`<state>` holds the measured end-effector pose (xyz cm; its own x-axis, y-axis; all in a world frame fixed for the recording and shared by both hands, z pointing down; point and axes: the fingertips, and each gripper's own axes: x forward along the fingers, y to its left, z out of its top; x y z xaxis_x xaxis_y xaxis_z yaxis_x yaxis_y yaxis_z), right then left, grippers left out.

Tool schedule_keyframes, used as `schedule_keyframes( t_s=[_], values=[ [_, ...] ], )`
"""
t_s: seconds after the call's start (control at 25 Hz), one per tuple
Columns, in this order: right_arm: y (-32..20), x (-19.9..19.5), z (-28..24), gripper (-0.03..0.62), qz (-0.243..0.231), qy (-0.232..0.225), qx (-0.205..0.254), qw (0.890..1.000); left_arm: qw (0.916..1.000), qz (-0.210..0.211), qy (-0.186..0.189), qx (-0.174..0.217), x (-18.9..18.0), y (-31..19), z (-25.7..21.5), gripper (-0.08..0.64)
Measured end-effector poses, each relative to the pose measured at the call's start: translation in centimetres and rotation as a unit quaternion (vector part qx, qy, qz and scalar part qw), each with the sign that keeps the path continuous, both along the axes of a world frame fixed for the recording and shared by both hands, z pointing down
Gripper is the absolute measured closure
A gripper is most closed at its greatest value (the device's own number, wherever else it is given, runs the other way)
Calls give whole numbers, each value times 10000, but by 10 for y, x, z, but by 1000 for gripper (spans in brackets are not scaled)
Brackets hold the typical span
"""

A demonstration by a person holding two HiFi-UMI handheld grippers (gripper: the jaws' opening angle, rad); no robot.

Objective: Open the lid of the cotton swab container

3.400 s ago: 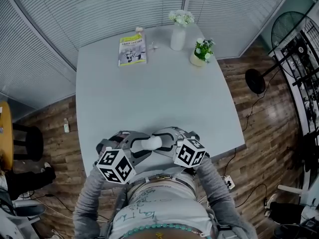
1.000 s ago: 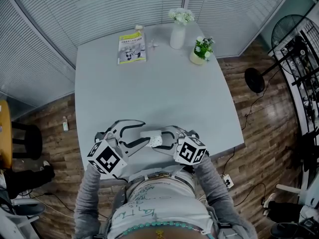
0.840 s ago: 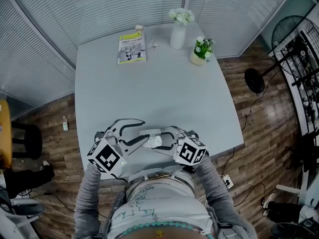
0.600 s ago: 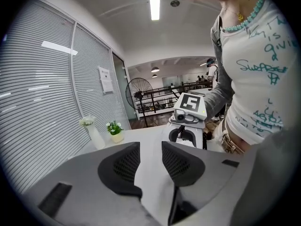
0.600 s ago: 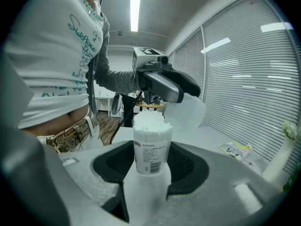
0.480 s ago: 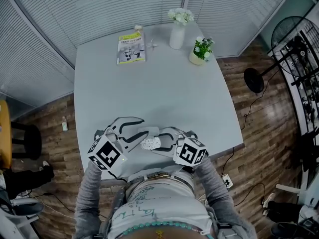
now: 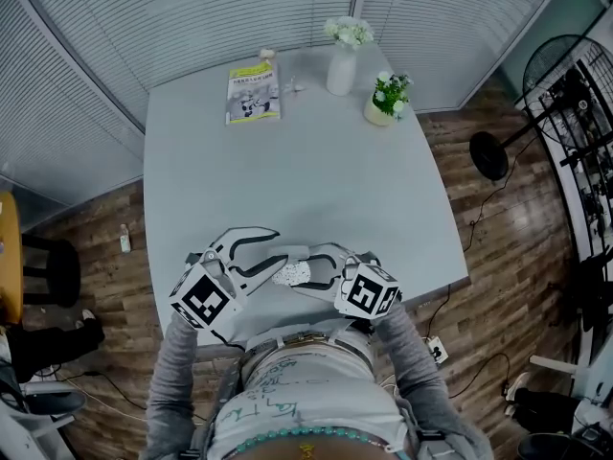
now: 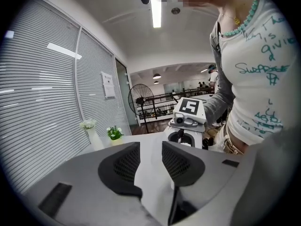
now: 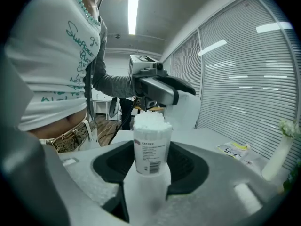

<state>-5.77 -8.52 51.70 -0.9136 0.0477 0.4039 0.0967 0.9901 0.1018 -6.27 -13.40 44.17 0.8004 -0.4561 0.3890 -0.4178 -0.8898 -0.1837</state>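
R tool [image 9: 150, 166] clenched on the cotton swab container [image 9: 150, 147], at the near edge of the counter [image 7: 287, 161], mouth toward the L tool [image 8: 149, 161]. Mouth is bare w/ swabs [image 9: 149, 120] showing, so the lid looks off and the task is basically done. L tool just beyond: jaws half apart, nothing btwn pads. Can't place the lid itself. Far end: booklet [image 7: 254, 92], vase [image 7: 341, 70].

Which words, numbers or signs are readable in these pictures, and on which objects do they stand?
"EMXEE", probably: cotton swab container label; smaller print unreadable.
Shirt: teal handwriting, not legible.
Booklet: print too small.
Wall notice: blurred.
Marker cube: square pattern only, no words.
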Motion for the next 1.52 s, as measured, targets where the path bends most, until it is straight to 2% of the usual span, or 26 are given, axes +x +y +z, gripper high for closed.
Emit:
schedule_keyframes(
  t_s=[0.2, 0.36, 0.56, 0.76, 0.96, 1.12, 1.24, 1.52],
  values=[
    [-6, 5, -4, 382, 141, -79, -14, 9999, 9963, -10, 855, -86, 3, 4, -23, 399],
    [-10, 9, -4, 382, 258, -134, -34, 9996, 9928, -59, 1166, -270, 2, 11, -28, 364],
    [-16, 11, -13, 383, 405, -402, -148, 9983, 9905, 29, 1252, -561, 2, 25, -13, 307],
    [-18, 13, -29, 383, 407, -659, -339, 9964, 9898, 157, 1198, -759, 7, 33, 3, 299],
    [-12, 13, -35, 385, 249, -714, -385, 9964, 9931, 334, 903, -668, 13, 39, 22, 299],
    [-8, 11, -36, 387, 133, -642, -415, 9970, 9919, 436, 956, -716, 17, 40, 23, 301],
    [-7, 10, -33, 390, 108, -667, -415, 9969, 9926, 354, 964, -650, 16, 39, 23, 354],
    [-10, 8, -36, 388, 149, -635, -406, 9970, 9937, 159, 943, -589, 16, 36, 24, 359]
  ],
)
